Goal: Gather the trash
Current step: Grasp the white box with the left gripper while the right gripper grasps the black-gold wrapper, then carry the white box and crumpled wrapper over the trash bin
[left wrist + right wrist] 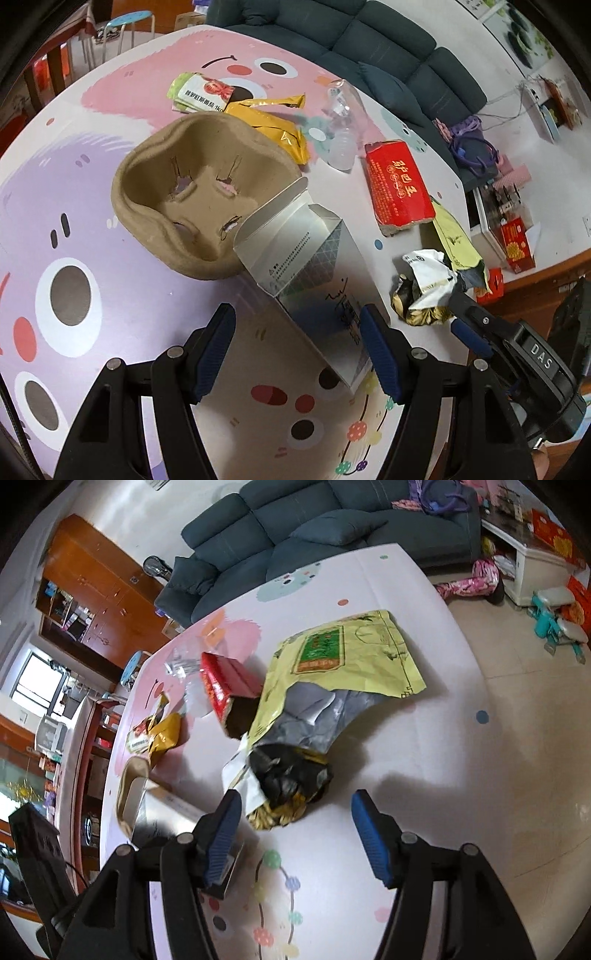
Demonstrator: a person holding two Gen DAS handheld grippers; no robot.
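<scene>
Both my tongs, left gripper (297, 347) and right gripper (295, 830), gape empty; all trash, silver carton (306, 266) included, remains uncollected.

Table (92, 155) — covered by a cartoon-print cloth in pink, lilac and white. Dark blue sofa (369, 40) stands just beyond its far edge, with a matching cushion (336, 528) on the seat. Purple bag (469, 136) lies at the sofa's end. Blue-topped stool (127, 20) stands on the floor past the table's far-left side. Wooden cabinet (99, 590) against the wall, fan (153, 565) beside it. White low cabinet (535, 568) — red boxes on top.
</scene>
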